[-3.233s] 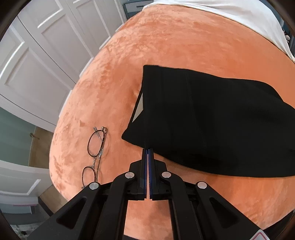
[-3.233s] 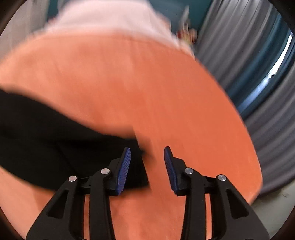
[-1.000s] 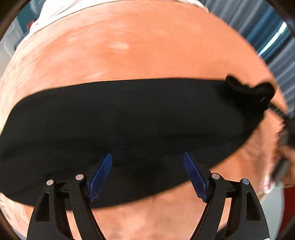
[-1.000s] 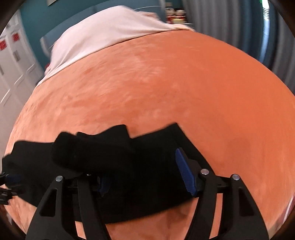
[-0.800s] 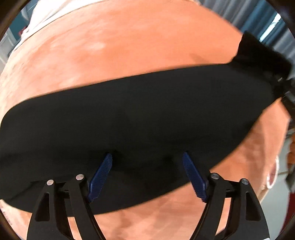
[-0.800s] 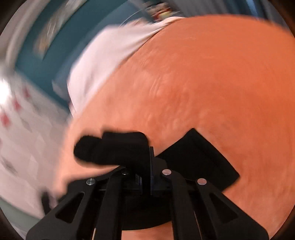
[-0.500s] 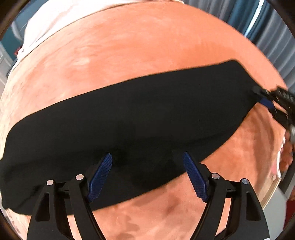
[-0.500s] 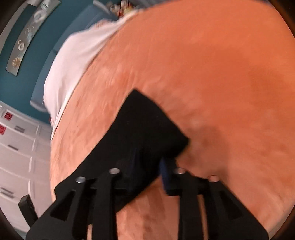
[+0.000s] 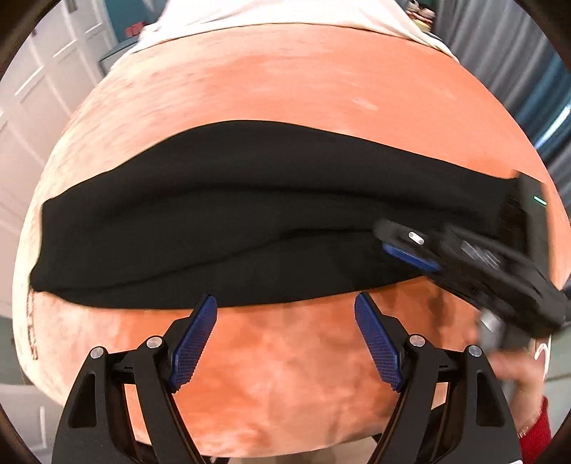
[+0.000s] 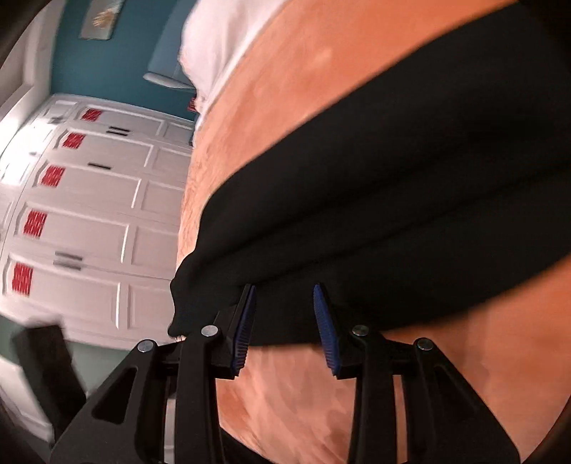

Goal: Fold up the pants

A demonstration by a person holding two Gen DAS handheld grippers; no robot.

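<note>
- Orange plush blanket [image 9: 285, 117] covers the bed from edge to edge. It serves as the soft, flat working surface, and its fuzzy nap probably keeps cloth from sliding.
- White sheet [image 9: 285, 18] shows beyond the blanket's far edge, at the head of the bed. White panelled cupboard doors [image 10: 89, 214] stand past the blanket's left edge.
- Black fabric pants [image 9: 232, 228] lie in a long band across the blanket, nearer its front edge than its far one, reaching almost from the left edge to the right. A soft ridge runs along their length, so one layer seems laid over another. I judge that a lengthwise fold is made and a crosswise one is left.
- Right gripper [image 10: 283, 323], a black frame with blue ribbed pads, sits low over the pants. Its jaws stand part-way apart. Cloth lies between and behind the pads, but blur hides whether they pinch it. In the left wrist view it reaches in from the blanket's right side, the person's hand [image 9: 514, 367] and red sleeve [image 9: 535, 432] behind it, likely seeking an end to carry across.
- Left gripper [image 9: 285, 330], of the same build, hangs over bare blanket just short of the pants' near hem, jaws wide with nothing between them. It looks ready to pin or take that hem.
</note>
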